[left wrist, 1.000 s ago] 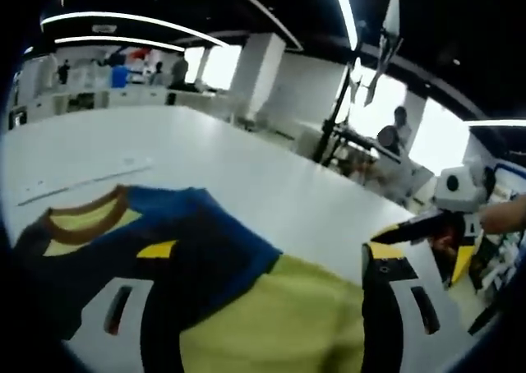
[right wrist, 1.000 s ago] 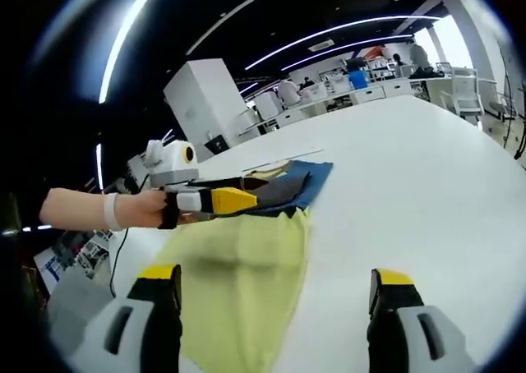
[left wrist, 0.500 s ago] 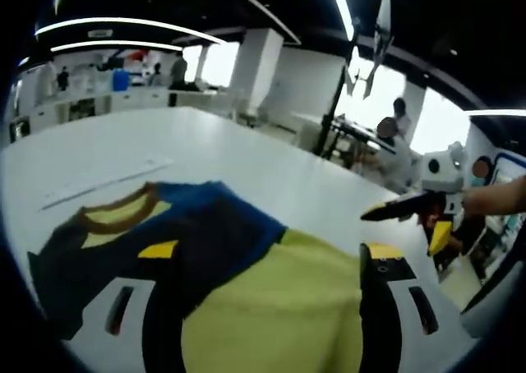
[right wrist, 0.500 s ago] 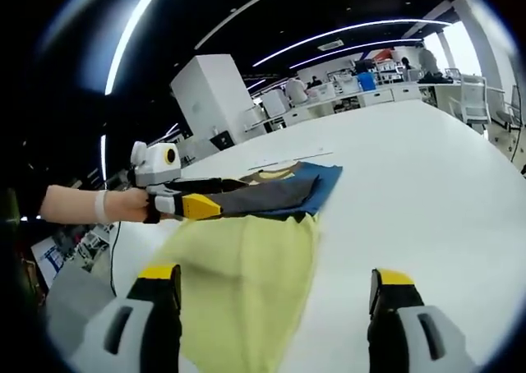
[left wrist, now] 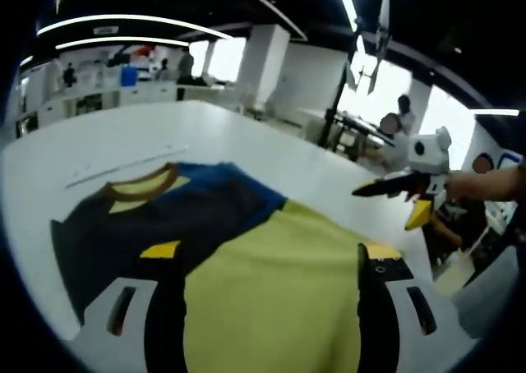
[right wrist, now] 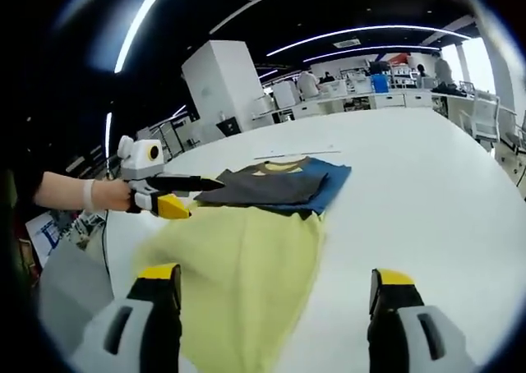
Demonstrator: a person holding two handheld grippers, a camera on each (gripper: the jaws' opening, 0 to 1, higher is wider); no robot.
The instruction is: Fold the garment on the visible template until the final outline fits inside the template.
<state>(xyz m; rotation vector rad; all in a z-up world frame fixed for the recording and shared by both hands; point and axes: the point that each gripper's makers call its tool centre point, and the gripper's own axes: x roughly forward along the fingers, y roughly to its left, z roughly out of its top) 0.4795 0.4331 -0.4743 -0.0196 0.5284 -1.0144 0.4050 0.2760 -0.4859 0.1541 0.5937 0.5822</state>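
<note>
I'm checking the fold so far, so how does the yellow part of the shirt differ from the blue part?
The yellow part lies nearer the grippers and spreads wide and plain; the blue part lies at the far end, looks smaller from here, and carries the brown-trimmed collar. The yellow is pale and bright, the blue partly dark grey. Both lie flat on the white table, joined as one shirt.

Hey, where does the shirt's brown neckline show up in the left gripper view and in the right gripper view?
Left gripper view: the brown neckline sits left of centre, at the far end of the garment.
Right gripper view: the brown neckline sits just above centre, again at the garment's far end.
Shared landmark: the thin pale strip on the white table, just beyond the neckline in both views.
</note>
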